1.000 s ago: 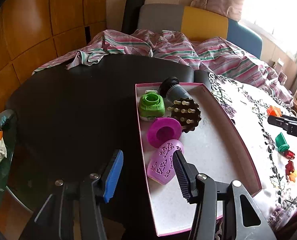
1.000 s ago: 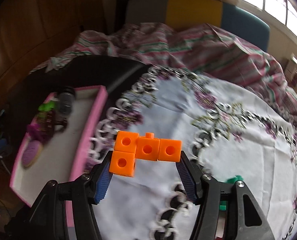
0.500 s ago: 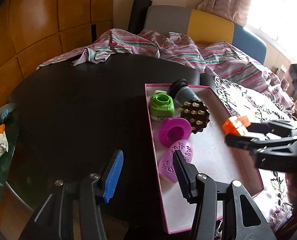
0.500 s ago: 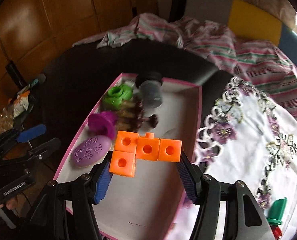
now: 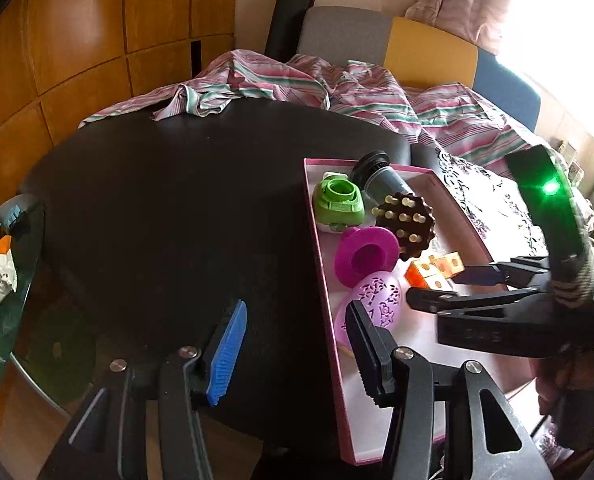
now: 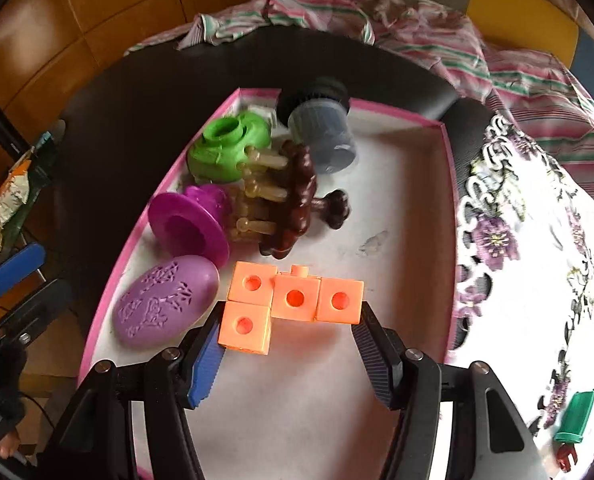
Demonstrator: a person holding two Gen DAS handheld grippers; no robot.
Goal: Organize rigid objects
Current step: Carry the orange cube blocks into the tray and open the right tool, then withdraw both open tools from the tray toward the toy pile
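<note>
My right claw grips a cluster of orange plastic snap cubes between its pads, poised above the white floor of the shallow pink-rimmed cardboard tray, just beside a lilac egg-shaped perforated case. Beyond lie a magenta plastic flanged cup, a brown knobbed massager with pale pegs, a green plastic ring-topped piece and a grey ribbed jar, all already gathered in the tray. My left claw hovers partly open and empty near the tray's edge over the black desk. On the floral tablecloth a green plastic piece remains, so sorting seems well underway, unfinished.
</note>
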